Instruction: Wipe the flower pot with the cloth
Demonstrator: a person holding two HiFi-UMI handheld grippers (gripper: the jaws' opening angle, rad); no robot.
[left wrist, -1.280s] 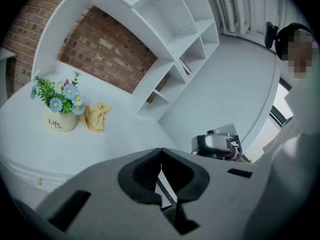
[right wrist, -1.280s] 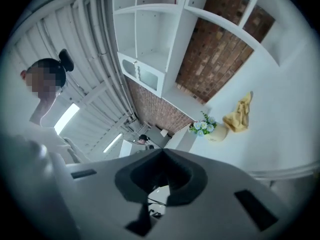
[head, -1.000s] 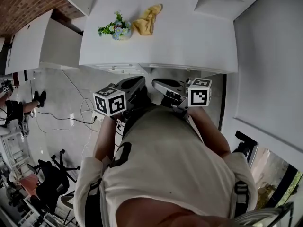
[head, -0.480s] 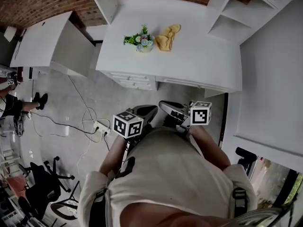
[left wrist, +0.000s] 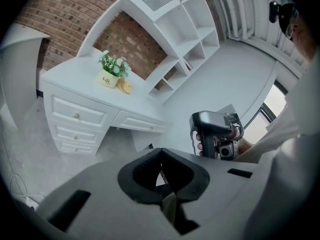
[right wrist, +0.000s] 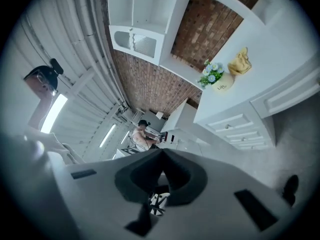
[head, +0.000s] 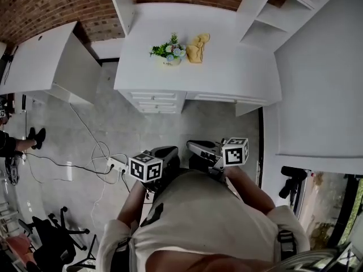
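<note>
Both your left gripper point(left wrist: 161, 154) and right gripper point(right wrist: 162, 153) have jaws pressed together, empty; the flower pot point(head: 168, 60) and yellow cloth point(head: 197, 49) sit on the tabletop point(head: 227, 72) far ahead

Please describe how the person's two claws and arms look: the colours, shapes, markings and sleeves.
The left claw and the right claw are dark grey, each with two black curved jaws. Each carries a white cube with black square markers. The person wears a pale shirt with short sleeves.
</note>
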